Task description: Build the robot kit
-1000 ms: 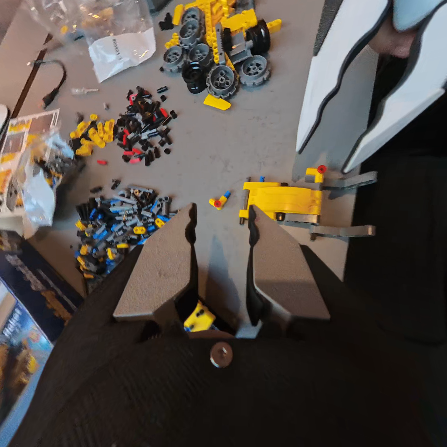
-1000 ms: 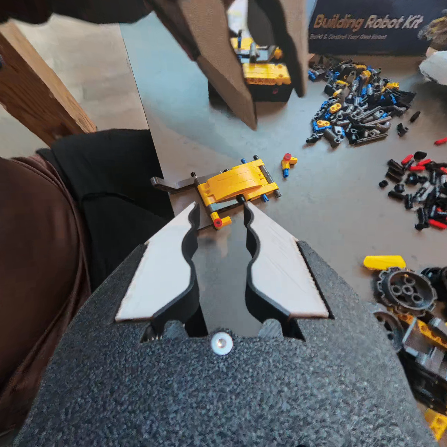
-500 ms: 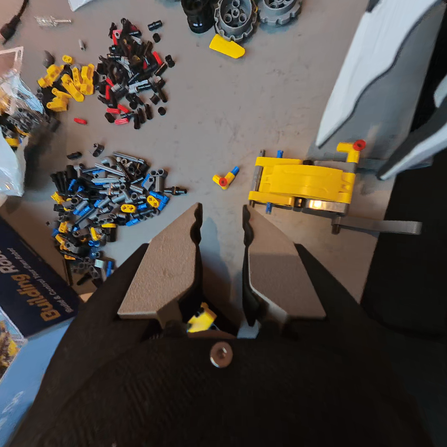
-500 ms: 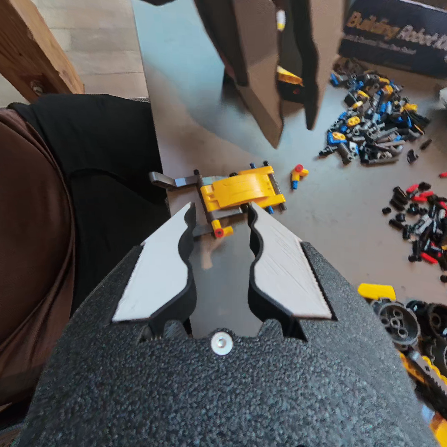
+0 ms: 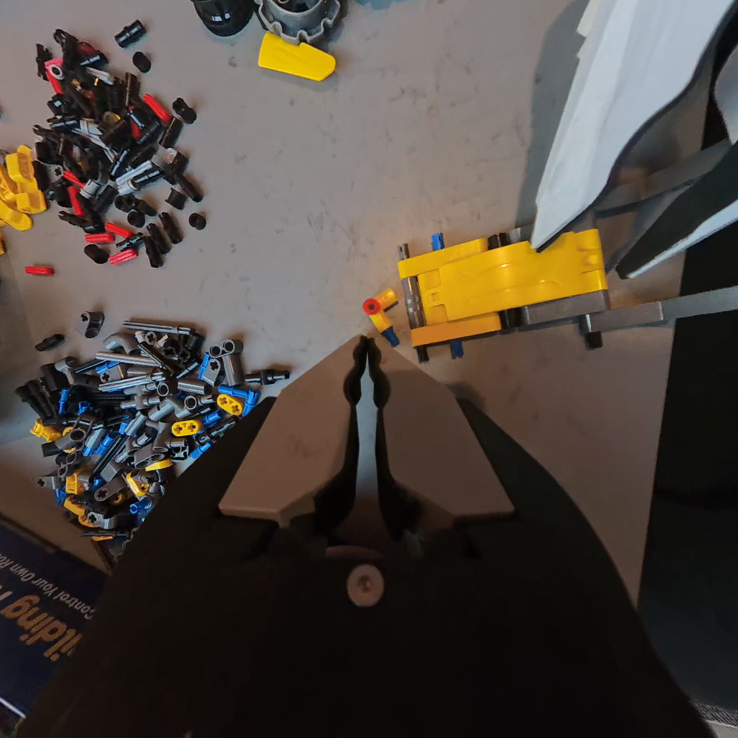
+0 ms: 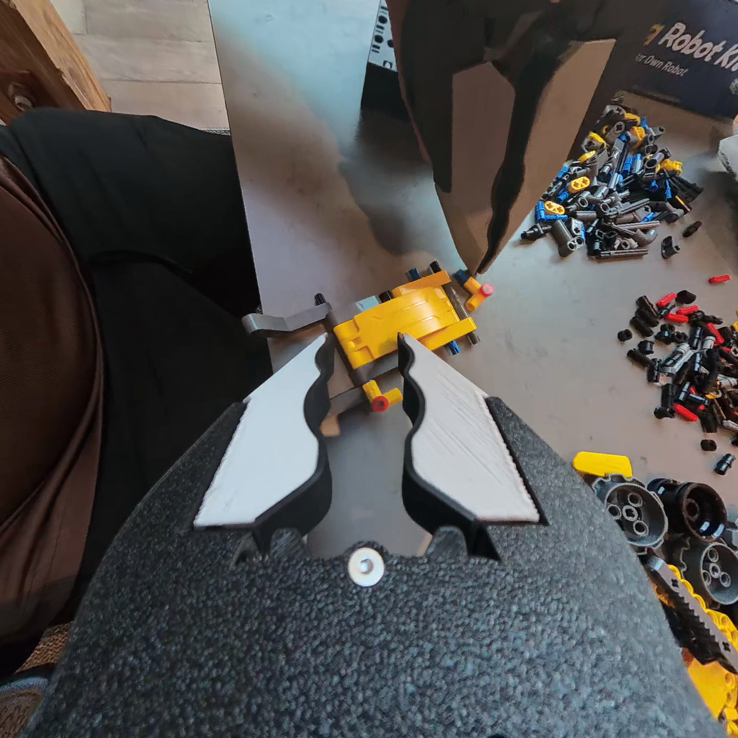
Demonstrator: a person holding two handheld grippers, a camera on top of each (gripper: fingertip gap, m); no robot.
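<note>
- While I am holding both tongs low over the grey table, the left gripper is pressing its 2 fingers together at the tips, and I am seeing nothing between them.
- Its tips are standing just beside the blue pin of the small yellow elbow piece. From the right wrist view they seem to be touching that pin, but I cannot tell this for sure.
- The right gripper is standing with its fingers apart, reaching over the rear end of the yellow assembly, and 1 white fingertip is resting on the yellow panel.
- The yellow assembly is lying flat at the near edge of the table, with its grey arms hanging out past the edge above dark clothing.
- In my judgement, the right tongs are doing well if they are pressing straight down. A sideways push is risking a slide of the assembly over the edge.
- I am also judging that the closed left tips should be moving slowly, because the elbow piece is loose and light.
- Open table is lying ahead of the left tongs, between the grey and blue pile, the black and red pile and the yellow wedge.
- Room is getting tight near the wheels and the dark box.
</note>
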